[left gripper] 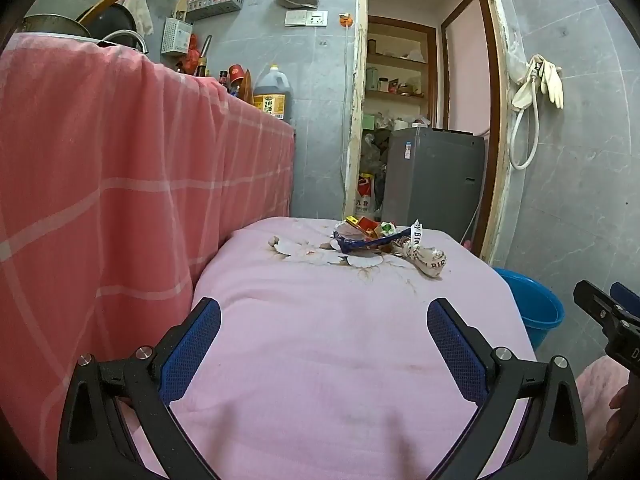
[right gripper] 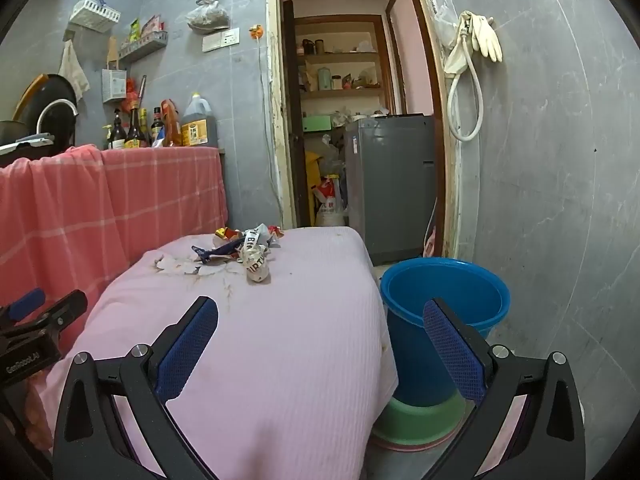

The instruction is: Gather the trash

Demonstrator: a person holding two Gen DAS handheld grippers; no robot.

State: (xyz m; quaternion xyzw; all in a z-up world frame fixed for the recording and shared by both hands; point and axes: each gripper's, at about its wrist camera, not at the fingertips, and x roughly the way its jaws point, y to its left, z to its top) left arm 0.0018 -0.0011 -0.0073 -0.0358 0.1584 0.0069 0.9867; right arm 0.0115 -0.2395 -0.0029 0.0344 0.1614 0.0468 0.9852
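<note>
A small heap of trash (left gripper: 378, 240) lies at the far end of a table under a pink cloth (left gripper: 320, 340): a blue wrapper, red and yellow scraps and a crumpled white lettered wrapper (left gripper: 430, 258). The right wrist view shows the same trash heap (right gripper: 240, 248) and crumpled wrapper (right gripper: 256, 266). A blue bucket (right gripper: 444, 300) stands on the floor right of the table. My left gripper (left gripper: 324, 312) is open over the near part of the cloth, far short of the trash. My right gripper (right gripper: 320, 312) is open too, over the table's right edge, nothing between its fingers.
A counter draped in a red checked cloth (left gripper: 120, 180) rises along the left, with bottles and pots on top. Behind the table is a doorway with a grey appliance (left gripper: 432, 176). The blue bucket (left gripper: 532, 308) sits on green basins (right gripper: 416, 420). Grey tiled wall at right.
</note>
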